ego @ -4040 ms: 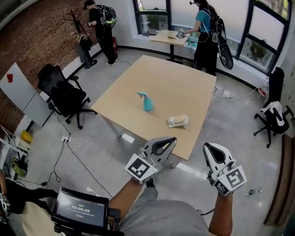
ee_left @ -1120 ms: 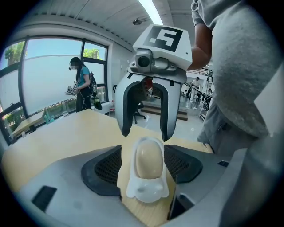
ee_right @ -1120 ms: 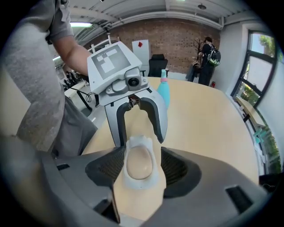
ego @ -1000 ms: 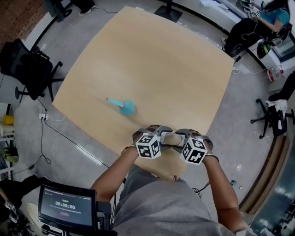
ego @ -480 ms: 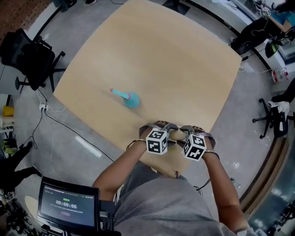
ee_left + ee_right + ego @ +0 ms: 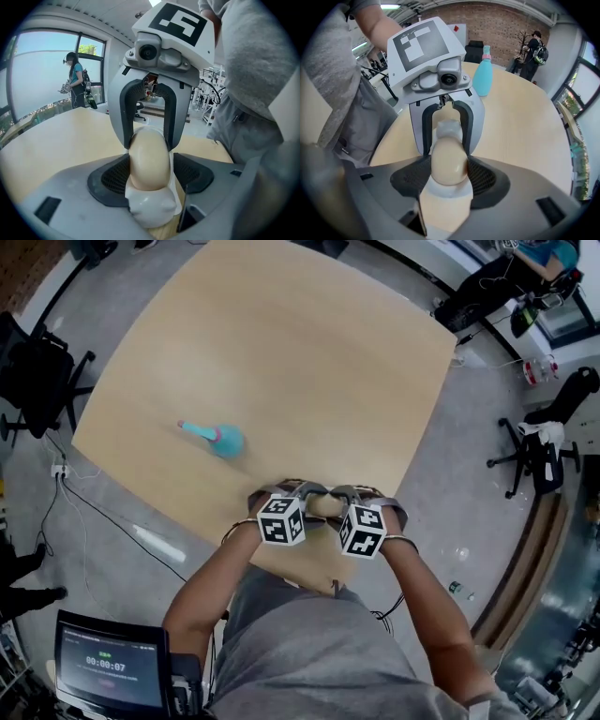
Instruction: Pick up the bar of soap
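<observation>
On the wooden table (image 6: 281, 352), well apart from a teal bottle (image 6: 223, 439), the two grippers meet nose to nose at the near edge, probably so that one can steady the white dish (image 6: 152, 211) while the other lifts. The left gripper (image 6: 151, 173) and right gripper (image 6: 449, 171) are each drawn in narrow. Their pads press the sides of the bar of soap (image 6: 150, 150), which rests on the dish.

Your right claw (image 6: 449, 171) has its pads pressed on both sides of the cream bar of soap (image 6: 449, 157), which rests in a white soap dish (image 6: 446, 194). Your left claw (image 6: 449, 140) faces you and clasps the soap's far end. A teal spray bottle (image 6: 483, 75) stands behind on the counter (image 6: 520, 122).
</observation>
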Demonstrator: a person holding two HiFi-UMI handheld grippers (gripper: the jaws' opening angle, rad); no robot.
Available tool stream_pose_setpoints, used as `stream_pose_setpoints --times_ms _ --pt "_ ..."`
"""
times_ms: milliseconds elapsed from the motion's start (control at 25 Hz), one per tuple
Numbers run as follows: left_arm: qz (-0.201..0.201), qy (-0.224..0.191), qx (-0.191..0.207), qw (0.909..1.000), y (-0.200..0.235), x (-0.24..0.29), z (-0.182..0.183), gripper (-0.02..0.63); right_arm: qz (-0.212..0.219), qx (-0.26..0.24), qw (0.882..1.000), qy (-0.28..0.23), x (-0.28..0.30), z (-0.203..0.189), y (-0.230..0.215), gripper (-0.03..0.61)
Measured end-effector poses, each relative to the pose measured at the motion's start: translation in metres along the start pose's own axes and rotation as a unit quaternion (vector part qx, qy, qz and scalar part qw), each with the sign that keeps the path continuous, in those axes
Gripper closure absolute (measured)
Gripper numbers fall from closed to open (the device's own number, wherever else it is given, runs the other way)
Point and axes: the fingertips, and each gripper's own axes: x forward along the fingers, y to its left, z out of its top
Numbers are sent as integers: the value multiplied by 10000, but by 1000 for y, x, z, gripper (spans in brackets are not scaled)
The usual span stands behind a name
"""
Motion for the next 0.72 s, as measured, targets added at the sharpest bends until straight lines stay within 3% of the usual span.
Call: stream_pose_setpoints --times_ms 720 --pt "92 152 25 9998 4 -10 3 359 -194 108 9996 -160 -7 8 1 337"
